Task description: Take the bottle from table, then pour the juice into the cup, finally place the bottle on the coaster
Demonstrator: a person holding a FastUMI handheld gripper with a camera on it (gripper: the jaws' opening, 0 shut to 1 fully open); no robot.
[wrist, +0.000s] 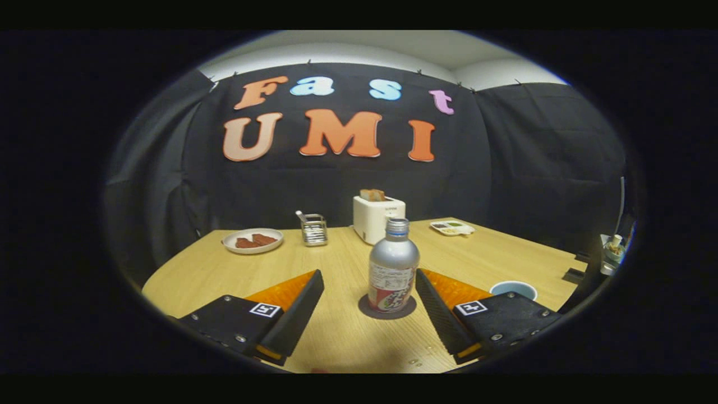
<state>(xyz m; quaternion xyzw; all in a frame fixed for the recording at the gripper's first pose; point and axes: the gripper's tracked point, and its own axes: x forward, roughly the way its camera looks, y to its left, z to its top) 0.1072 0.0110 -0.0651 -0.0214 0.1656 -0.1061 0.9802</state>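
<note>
A silver bottle [393, 269] with a screw cap and a printed label stands upright on a dark round coaster [387, 308] on the wooden table. My gripper [369, 280] is open, its two fingers spread wide to either side of the bottle's lower half without touching it. The bottle sits just ahead of the fingertips, nearer the right finger [443, 311]. A light blue cup [513, 289] stands on the table to the right, just beyond the right finger and partly hidden by it.
Beyond the bottle stands a white toaster [377, 217] with bread in it. A metal rack [313, 229] and a plate with reddish food [253, 240] lie back left. A small dish [452, 227] lies back right. The table's right edge [561, 252] runs near the cup.
</note>
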